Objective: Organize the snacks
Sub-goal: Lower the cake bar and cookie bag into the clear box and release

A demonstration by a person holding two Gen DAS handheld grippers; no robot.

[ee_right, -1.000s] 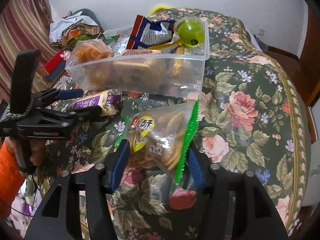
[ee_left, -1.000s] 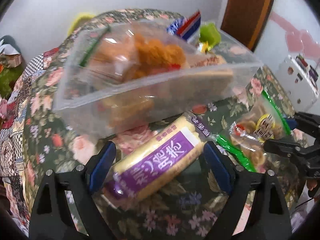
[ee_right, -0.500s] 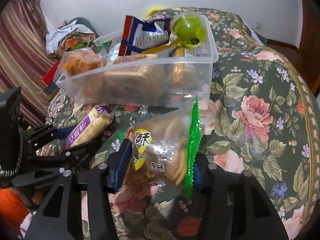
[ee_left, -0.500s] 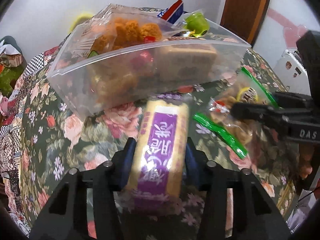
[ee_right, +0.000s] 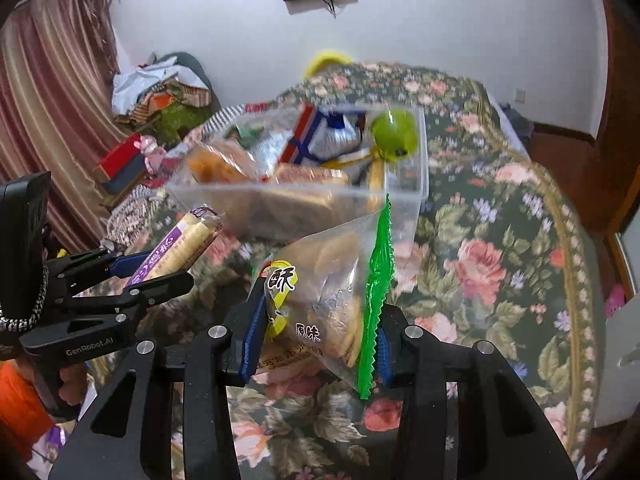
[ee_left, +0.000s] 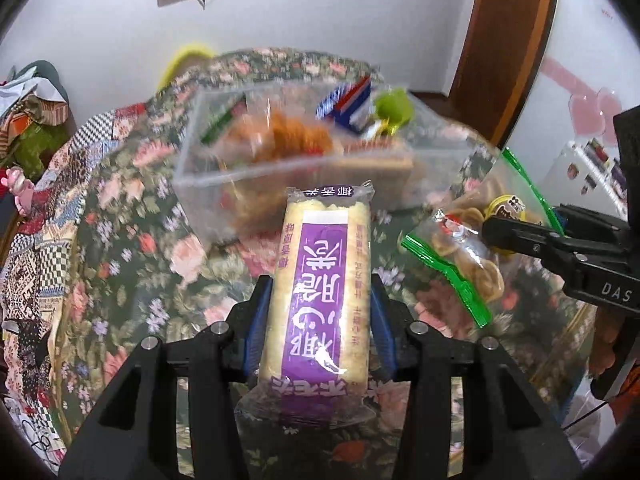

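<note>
Two grippers are each holding a snack above the flowered tablecloth (ee_right: 500,264). On the left, the left gripper (ee_left: 318,320) is clamping its blue-padded fingers (ee_left: 256,320) against both long sides of the purple-and-yellow cracker pack (ee_left: 322,280), which is pointing lengthwise away from the camera toward the clear plastic bin (ee_left: 208,184). The right wrist view is showing that same gripper (ee_right: 154,270) from the side at the left edge, with the cracker pack (ee_right: 180,246) slanting upward out of it, its far end just short of the bin's front wall.

Moving toward the middle, the clear plastic bin (ee_right: 420,184) is sitting on the tablecloth and is holding several snacks already: an orange-crumbed snack bag (ee_right: 208,164) at its left end, a blue, red and white packet (ee_right: 328,136) standing near the back, and a green round cup (ee_right: 394,134) in the right back corner. The bin's contents are looking blurred in both views.

Further right, the right gripper (ee_right: 316,340) is squeezing its blue pads onto the clear cookie bag with green edges (ee_right: 332,304), one pad on the yellow-label side and the other against the green serrated seal. The bag is hanging in front of the bin, near its right front corner, lifted off the cloth. From the left wrist view the right gripper (ee_left: 516,236) is reaching in from the right edge with the cookie bag (ee_left: 464,248) in its grip, just beside the cracker pack and apart from it.
</note>
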